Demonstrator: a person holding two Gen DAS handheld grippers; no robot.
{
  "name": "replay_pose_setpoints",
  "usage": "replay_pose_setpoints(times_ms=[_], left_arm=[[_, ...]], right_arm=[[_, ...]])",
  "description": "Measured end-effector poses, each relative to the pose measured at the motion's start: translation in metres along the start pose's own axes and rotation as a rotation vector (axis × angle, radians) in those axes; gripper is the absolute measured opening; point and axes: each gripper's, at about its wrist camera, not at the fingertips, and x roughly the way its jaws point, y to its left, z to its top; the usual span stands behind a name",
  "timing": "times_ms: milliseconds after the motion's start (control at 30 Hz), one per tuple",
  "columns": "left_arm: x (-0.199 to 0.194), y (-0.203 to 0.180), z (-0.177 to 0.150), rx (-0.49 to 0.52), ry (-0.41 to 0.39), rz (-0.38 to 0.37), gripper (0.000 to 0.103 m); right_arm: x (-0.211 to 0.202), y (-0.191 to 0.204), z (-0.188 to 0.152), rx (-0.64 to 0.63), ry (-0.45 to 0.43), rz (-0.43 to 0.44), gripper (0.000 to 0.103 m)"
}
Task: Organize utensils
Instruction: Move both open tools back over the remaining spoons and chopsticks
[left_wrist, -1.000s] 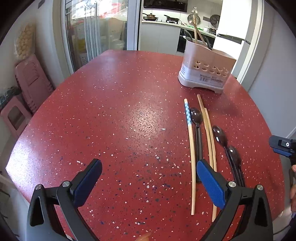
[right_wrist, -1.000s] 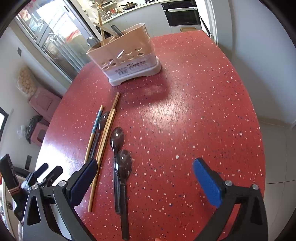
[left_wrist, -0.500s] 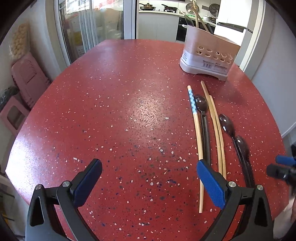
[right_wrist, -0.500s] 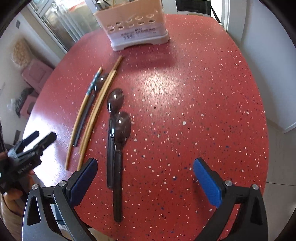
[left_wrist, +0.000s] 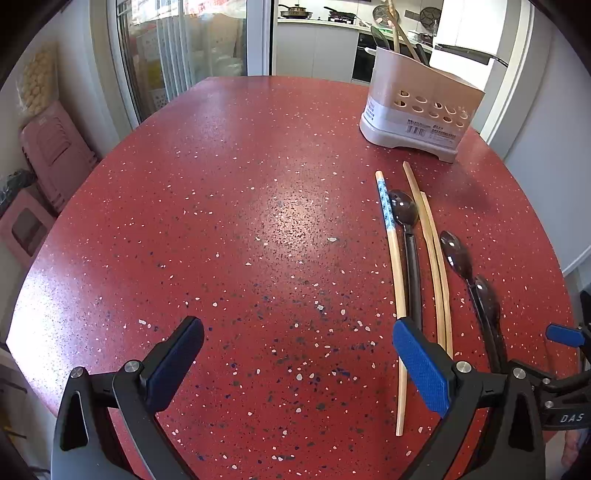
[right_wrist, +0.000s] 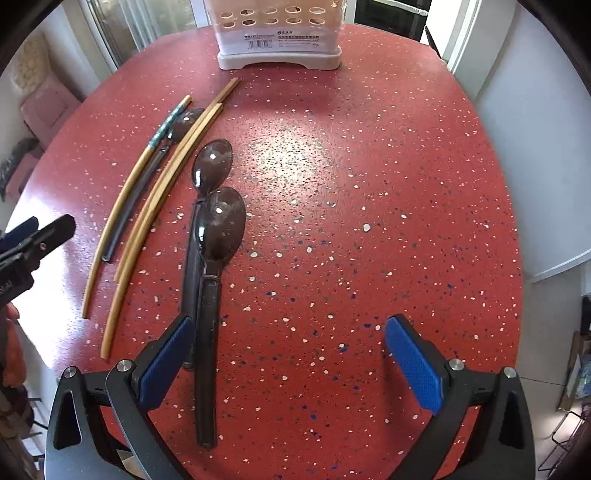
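On the red speckled table (left_wrist: 221, 221) lie three wooden chopsticks and three dark spoons in a row. A beige utensil holder (left_wrist: 421, 107) stands at the far right and also shows in the right wrist view (right_wrist: 277, 40). The nearest spoon (right_wrist: 212, 266) overlaps a second spoon (right_wrist: 208, 173); a third spoon (left_wrist: 406, 229) lies between a blue-patterned chopstick (left_wrist: 391, 258) and a chopstick pair (left_wrist: 436, 277). My left gripper (left_wrist: 299, 365) is open and empty, low over the table's near side. My right gripper (right_wrist: 288, 358) is open and empty, its left finger (right_wrist: 166, 362) beside the spoon handles.
The holder has several utensils standing in it. Pink stools (left_wrist: 48, 158) stand on the floor left of the table. A glass door (left_wrist: 184, 48) and kitchen counter are behind. The table edge drops off at the right (right_wrist: 524, 258).
My right gripper has moved forward and down toward the two overlapping spoons, turning to face the holder. My left gripper has dropped back slightly; both stay open.
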Motion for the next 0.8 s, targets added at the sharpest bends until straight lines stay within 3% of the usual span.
replay_pose_setpoints(times_ms=[800], left_arm=[[0.010,0.000,0.010,0.009,-0.005,-0.010,0.103]], right_arm=[[0.014,0.010,0.029,-0.024,0.034,-0.031,0.101]])
